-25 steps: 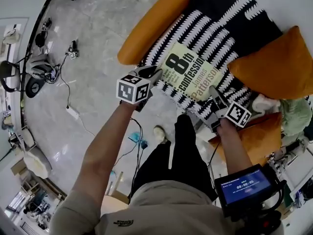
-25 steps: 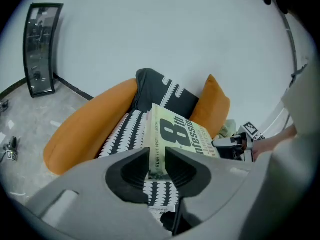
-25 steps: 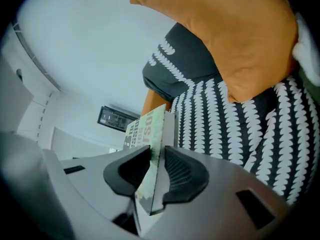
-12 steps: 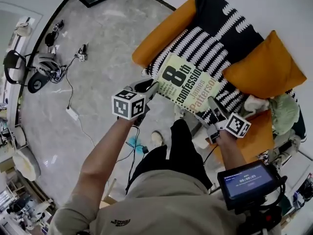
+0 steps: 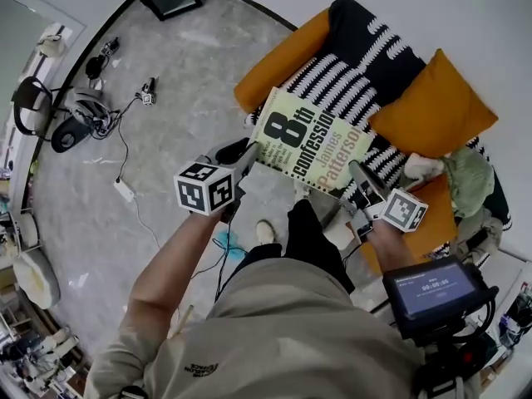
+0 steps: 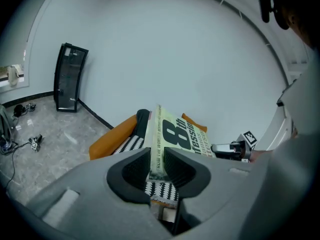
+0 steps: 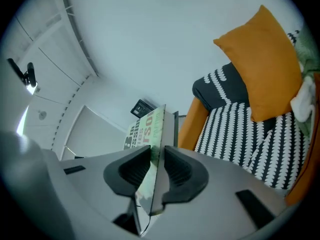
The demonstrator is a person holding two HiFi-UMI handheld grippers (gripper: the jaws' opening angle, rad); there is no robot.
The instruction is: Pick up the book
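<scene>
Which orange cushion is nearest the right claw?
The orange cushion beside the green cloth, just past the right claw; the other two lie farther up the sofa.

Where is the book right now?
In the head view's centre, the book hangs over the striped sofa, its left edge clamped by the left hand-held gripper, its right by the right hand-held gripper.

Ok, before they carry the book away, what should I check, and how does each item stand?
1. Left gripper shut on the book: ok.
2. Right gripper shut on the opposite edge: ok.
3. Book closed, cover up: ok.
4. Book clear of the sofa: ok.
5. Grip deep enough for carrying: cannot tell.
</scene>
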